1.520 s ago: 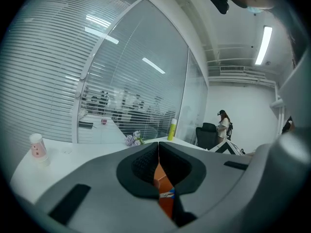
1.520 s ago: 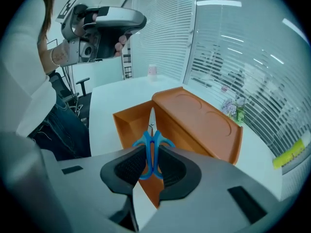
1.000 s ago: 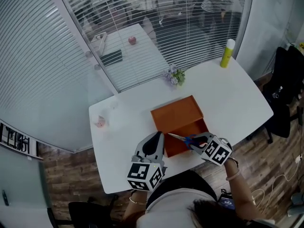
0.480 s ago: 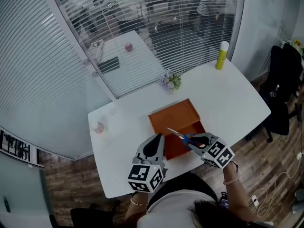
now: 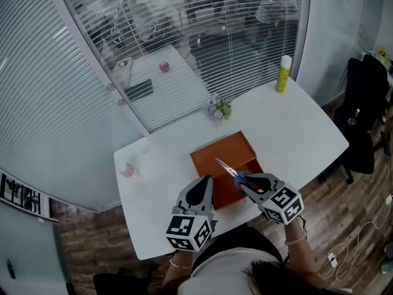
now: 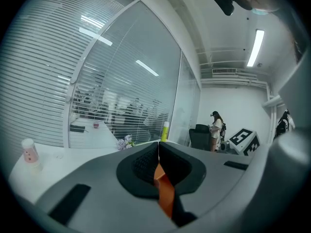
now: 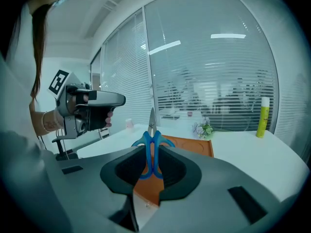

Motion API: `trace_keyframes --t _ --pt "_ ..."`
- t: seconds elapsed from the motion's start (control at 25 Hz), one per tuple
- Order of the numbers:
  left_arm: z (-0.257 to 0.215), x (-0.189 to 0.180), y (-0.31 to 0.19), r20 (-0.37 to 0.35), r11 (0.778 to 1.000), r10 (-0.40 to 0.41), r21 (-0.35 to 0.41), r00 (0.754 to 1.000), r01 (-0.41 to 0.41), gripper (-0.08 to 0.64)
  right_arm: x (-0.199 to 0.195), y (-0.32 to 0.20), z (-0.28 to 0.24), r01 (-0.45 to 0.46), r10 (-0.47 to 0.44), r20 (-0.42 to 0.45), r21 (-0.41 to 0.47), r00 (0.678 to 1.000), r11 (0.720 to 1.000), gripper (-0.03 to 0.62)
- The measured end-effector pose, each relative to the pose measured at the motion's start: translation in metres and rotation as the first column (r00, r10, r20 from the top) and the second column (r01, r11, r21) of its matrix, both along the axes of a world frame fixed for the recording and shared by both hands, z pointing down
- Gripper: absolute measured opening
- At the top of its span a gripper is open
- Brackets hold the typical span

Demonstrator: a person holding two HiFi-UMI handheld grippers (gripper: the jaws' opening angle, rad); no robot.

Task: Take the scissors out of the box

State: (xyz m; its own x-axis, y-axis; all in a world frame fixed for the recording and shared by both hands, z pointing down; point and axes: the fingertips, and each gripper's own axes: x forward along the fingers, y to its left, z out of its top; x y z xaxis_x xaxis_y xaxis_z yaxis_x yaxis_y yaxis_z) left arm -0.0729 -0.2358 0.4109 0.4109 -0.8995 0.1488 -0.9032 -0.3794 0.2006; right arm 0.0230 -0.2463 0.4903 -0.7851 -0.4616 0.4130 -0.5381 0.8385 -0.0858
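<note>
The left gripper (image 5: 199, 188) is pressed shut on the near wall of the orange box (image 5: 225, 150); a strip of that orange wall shows pinched between its pads in the left gripper view. I take this as a steadying hold, so the light box does not slide or lift on the white table (image 5: 295, 125) while the other hand works.

The right gripper (image 5: 247, 183) pinches the scissors (image 5: 231, 171) by their handles, with the jaws closed only as far as the loops allow. It holds them in the air over the near end of the box, blades pointing up and away from the person. Gripping the handles looks sensible, since they are the thickest part and the point stays well away from the hands. To my eye the scissors are already clear of the box walls and only need a place on the table.

The scissors are small, with bright blue looped handles and short, narrow steel blades closed together into one point.
</note>
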Motion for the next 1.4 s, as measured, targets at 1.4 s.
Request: trace_keyframes --t 1.4 --pt "-0.002 0.014 -0.013 0.010 1.000 0.030 0.009 1.000 -0.030 0.020 0.025 -0.018 -0.076 -0.158 0.129 0.283 0.080 0.950 0.984 0.109"
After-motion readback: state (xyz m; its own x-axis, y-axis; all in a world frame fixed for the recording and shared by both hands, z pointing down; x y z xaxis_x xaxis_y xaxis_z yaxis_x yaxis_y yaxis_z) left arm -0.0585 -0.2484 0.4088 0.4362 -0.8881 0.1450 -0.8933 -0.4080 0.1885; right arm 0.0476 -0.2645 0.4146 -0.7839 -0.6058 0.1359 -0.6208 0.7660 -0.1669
